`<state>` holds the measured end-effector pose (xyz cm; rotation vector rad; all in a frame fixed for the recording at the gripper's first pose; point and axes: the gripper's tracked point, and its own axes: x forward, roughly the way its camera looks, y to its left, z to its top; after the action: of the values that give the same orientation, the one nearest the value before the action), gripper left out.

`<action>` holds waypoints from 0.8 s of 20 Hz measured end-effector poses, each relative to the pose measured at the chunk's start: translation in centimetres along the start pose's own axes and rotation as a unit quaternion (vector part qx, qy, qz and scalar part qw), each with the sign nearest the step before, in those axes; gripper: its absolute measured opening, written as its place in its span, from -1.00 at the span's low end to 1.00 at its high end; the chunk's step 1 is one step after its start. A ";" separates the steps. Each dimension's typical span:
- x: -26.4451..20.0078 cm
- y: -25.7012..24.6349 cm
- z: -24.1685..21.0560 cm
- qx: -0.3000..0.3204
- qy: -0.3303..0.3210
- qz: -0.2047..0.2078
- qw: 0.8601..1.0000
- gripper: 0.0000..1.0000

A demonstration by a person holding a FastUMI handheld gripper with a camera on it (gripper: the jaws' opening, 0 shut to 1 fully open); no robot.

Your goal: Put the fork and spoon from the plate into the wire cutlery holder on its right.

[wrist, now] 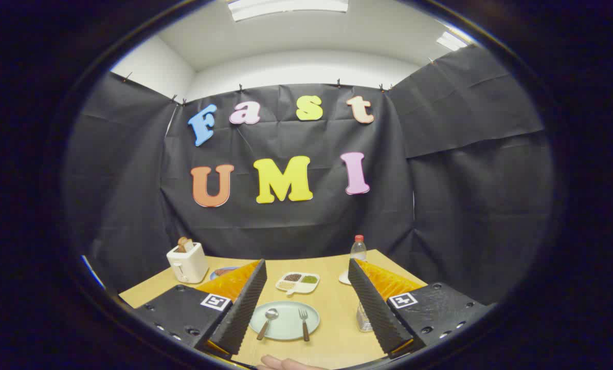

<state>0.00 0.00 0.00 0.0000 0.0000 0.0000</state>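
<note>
White toaster (188,263) with bread in slot, far left of plate (285,333). Plate pale green, round, smooth, on wooden table (332,303). Spoon (268,321) on plate's left half, fork (304,325) on right, both metal with brown handles. Gripper (304,300) fingers (245,303) ribbed black, spread wide, holding nothing, plate between them. Divided snack dish (297,282) behind plate. Wire cutlery holder (364,318) right of plate, half hidden by right finger. Risk: thin, slick handles may slip, skid on glaze; holder may tip if bumped.

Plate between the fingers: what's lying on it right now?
On the plate lie a spoon and a fork, side by side, untouched. The open gripper hangs above, fingers either side. Nothing else shows on it.
</note>
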 end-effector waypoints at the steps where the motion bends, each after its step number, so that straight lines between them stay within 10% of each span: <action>1: 0.1 -0.1 -0.1 -0.005 0.001 -0.004 1.000 0.91; 16: 3.2 -0.9 -3.0 -0.032 0.028 -0.031 0.999 0.91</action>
<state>3.17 -0.85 -3.02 -0.0643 0.0561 -0.0612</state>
